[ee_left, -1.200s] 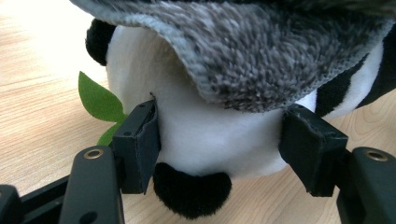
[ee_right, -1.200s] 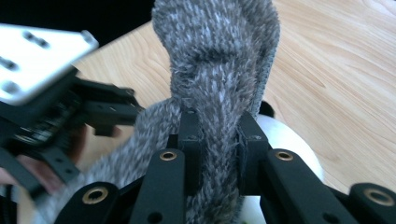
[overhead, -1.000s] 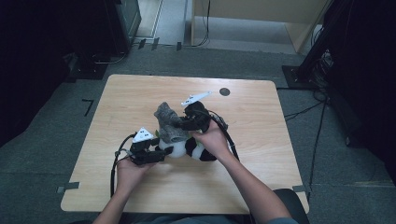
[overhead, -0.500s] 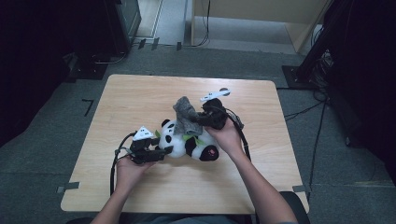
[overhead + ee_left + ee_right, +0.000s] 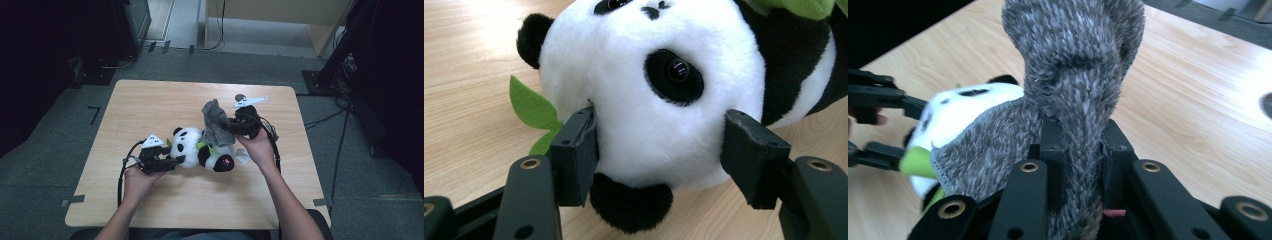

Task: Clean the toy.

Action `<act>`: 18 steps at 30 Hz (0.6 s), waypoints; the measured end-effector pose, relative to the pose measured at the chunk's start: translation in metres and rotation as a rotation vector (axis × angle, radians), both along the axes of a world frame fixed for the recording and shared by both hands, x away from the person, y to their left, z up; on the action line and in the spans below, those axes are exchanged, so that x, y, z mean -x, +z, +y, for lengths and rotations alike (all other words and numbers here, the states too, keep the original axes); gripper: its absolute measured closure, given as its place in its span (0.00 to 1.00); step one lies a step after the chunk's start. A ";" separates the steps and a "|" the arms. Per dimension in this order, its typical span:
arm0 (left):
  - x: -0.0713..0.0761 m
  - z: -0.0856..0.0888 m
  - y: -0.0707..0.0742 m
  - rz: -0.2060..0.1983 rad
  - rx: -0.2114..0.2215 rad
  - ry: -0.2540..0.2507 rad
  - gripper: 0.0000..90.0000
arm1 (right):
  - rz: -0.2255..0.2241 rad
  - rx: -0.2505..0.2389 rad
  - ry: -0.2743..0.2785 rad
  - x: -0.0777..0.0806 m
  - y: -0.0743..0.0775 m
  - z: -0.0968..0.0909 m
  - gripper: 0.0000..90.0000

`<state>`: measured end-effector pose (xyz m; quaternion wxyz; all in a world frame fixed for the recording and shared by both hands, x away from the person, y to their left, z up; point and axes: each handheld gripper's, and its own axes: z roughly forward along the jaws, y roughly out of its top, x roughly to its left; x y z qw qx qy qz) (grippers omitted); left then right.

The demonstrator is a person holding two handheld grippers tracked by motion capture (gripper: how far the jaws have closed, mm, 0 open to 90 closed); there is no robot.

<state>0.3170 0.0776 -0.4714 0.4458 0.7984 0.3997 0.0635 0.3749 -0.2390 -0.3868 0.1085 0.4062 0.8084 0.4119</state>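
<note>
Jaws of the left gripper press on either side of the toy panda's head, the pads sunk a little into the white plush at cheek and temple. Jaws of the right gripper are pressed nearly together, pinching a bunched fold of the grey knit cloth, which stands up in a twist above them and drapes down toward the panda's body.

In the high view the panda lies on its side near the middle of the table, head toward the person's left hand and feet toward the right hand. The cloth rises from the panda's back to the right gripper, which is held above the table just beyond the toy; the left gripper rests low at the head.

Both things look light and soft. The panda should squash under pressure and spring back, so a hold across the firm round head seems the steadiest place to anchor it. The cloth is limp and fuzzy, unlikely to slip from a pinch, though it may drag on the plush; a gathered fold is the sensible place to grip.

The panda is black and white with glossy dark eyes, a pink patch at its foot and green felt leaves by its neck. The cloth is mottled grey with a stitched hem.
</note>
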 end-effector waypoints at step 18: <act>-0.002 -0.001 -0.002 -0.015 0.014 -0.005 0.39 | -0.110 -0.135 0.042 0.019 0.042 0.005 0.87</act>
